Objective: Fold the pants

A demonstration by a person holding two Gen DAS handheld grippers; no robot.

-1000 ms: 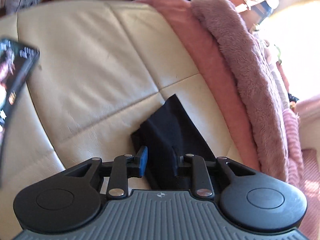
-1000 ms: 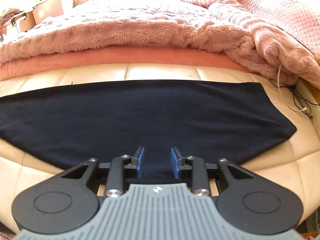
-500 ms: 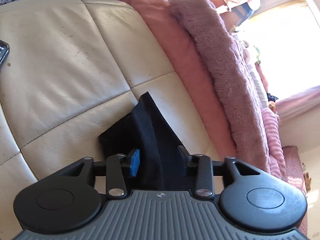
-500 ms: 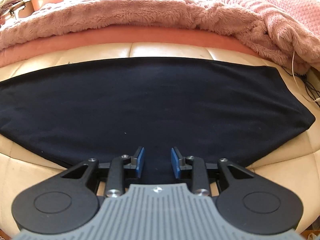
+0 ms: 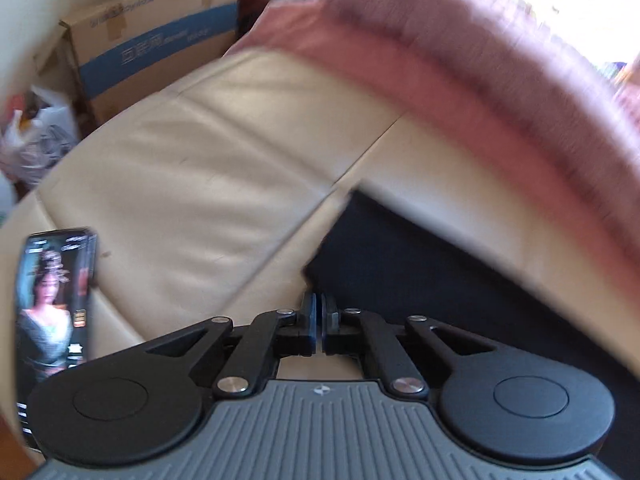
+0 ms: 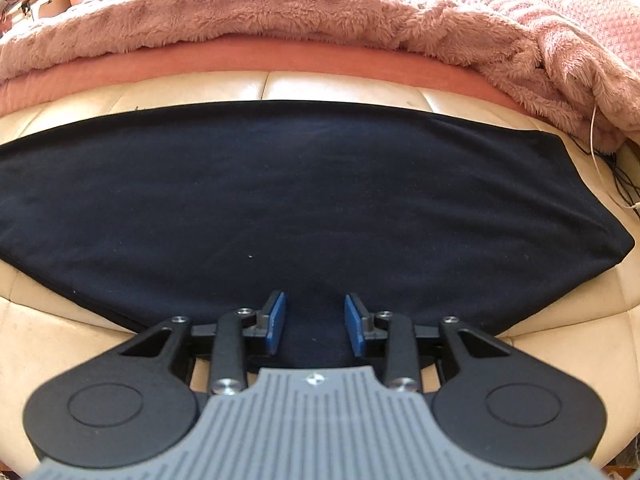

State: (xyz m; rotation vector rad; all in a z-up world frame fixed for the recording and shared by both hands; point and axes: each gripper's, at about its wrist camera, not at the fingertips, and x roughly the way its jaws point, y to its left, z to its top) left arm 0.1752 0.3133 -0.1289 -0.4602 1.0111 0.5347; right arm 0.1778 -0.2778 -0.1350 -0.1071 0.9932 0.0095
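Dark navy pants [image 6: 300,200] lie spread flat across a cream leather cushion [image 6: 340,88]. My right gripper [image 6: 315,312] hovers open over their near edge, cloth below its blue pads and nothing pinched. In the left wrist view only one end of the pants [image 5: 420,280] shows, running off to the right. My left gripper [image 5: 319,304] has its jaws pressed together at that end's near corner, and the cloth appears caught between the tips. That view is blurred by motion.
Pink fluffy blankets [image 6: 280,12] are heaped along the far side of the cushion [image 5: 200,200]. A lit phone [image 5: 52,300] lies at the left edge. Beyond the cushion stand a cardboard box [image 5: 160,48] and a white plastic bag [image 5: 36,140]. Thin cables [image 6: 600,152] trail at right.
The left jaws, open around the cloth before, have shut at its corner, and the left hand has rolled and shifted. The right gripper has sunk closer to the pants.
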